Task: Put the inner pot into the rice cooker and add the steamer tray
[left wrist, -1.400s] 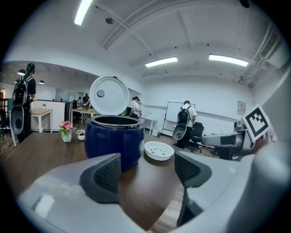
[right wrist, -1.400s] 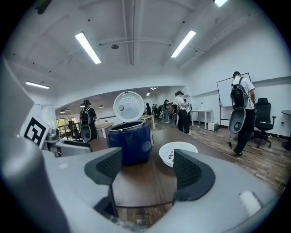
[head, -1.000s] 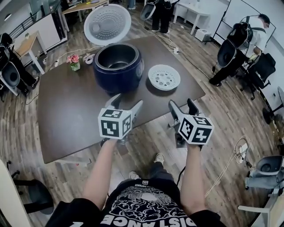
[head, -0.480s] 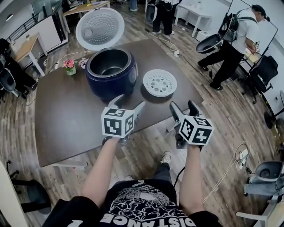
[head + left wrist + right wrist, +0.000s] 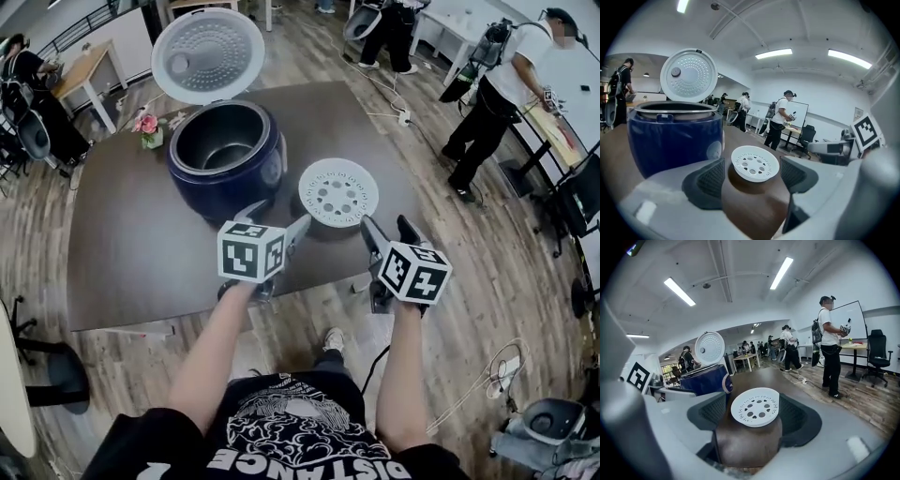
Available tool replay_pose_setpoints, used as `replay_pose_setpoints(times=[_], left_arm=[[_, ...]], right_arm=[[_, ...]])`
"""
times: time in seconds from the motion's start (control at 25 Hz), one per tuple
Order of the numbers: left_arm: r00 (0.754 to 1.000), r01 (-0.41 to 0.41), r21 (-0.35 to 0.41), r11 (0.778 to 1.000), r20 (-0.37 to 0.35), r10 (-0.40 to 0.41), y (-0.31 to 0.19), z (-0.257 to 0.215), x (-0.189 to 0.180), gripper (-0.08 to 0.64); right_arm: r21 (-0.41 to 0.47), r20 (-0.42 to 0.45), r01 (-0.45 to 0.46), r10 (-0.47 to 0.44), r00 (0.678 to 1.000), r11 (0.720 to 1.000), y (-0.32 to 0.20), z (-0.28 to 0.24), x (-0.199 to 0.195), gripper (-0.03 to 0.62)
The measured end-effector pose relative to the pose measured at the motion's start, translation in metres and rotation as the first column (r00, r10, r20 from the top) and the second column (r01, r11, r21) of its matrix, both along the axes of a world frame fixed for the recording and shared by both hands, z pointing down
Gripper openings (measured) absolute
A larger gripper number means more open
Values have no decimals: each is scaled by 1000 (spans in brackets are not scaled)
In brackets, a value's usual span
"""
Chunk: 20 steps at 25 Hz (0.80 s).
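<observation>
Two hand-held grippers: the left hand-held gripper [image 5: 274, 217] and the right hand-held gripper [image 5: 386, 225] are side by side over the near edge of the tabletop [image 5: 131, 244]. Both are on the person's side of the rice cooker [image 5: 225, 164] and point toward it, tipped slightly down.
Left hand-held gripper jaws: spread wide and holding nothing. Only bare tabletop shows between the pads [image 5: 708, 180], with the tray farther on.
Right hand-held gripper jaws: also spread wide and holding nothing. The tray shows beyond the pads [image 5: 712, 411], clear of them.
Rice cooker: dark blue and upright on the tabletop. Its lid [image 5: 208, 54] is swung up and back, the white dotted underside facing the person.
Inner pot: the inner pot [image 5: 225, 141] sits inside the rice cooker, its metal rim showing at the mouth.
Steamer tray: the steamer tray [image 5: 338, 192] is white, round and perforated. It lies on the tabletop just right of the rice cooker, apart from it and ahead of both grippers; neither touches it.
Flower pot: a small flower pot [image 5: 147, 129] with pink flowers stands left of the rice cooker, toward the far edge.
Bystander: a person in a white shirt [image 5: 506, 84] stands on the wooden floor, well to the right of the rice cooker.
</observation>
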<state>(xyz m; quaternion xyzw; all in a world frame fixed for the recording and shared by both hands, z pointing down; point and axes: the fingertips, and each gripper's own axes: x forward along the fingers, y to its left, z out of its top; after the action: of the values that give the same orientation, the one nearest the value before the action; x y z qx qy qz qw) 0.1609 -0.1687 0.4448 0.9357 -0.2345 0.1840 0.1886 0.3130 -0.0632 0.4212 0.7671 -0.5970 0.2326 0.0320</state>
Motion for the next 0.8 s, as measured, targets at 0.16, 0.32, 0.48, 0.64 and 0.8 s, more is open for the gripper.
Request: replay_pose_setpoints(times=[0.16, 0.32, 0.48, 0.64, 0.8], left_arm=[[998, 62, -46, 997, 23, -61, -15, 19, 21, 370], [989, 141, -105, 984, 49, -136, -28, 38, 33, 370], [981, 190, -157, 969, 61, -182, -39, 51, 52, 370], [967, 255, -208, 944, 72, -245, -50, 70, 61, 370], [952, 307, -239, 921, 81, -296, -59, 80, 74, 370]], right_arm=[[-35, 46, 60, -58, 997, 998, -24, 22, 30, 341], [-68, 81, 130, -124, 989, 989, -51, 39, 52, 330], [-91, 116, 175, -164, 980, 980, -70, 54, 75, 324], [-123, 154, 228, -209, 966, 966, -87, 77, 89, 313], [-158, 198, 272, -239, 951, 949, -100, 98, 106, 299]])
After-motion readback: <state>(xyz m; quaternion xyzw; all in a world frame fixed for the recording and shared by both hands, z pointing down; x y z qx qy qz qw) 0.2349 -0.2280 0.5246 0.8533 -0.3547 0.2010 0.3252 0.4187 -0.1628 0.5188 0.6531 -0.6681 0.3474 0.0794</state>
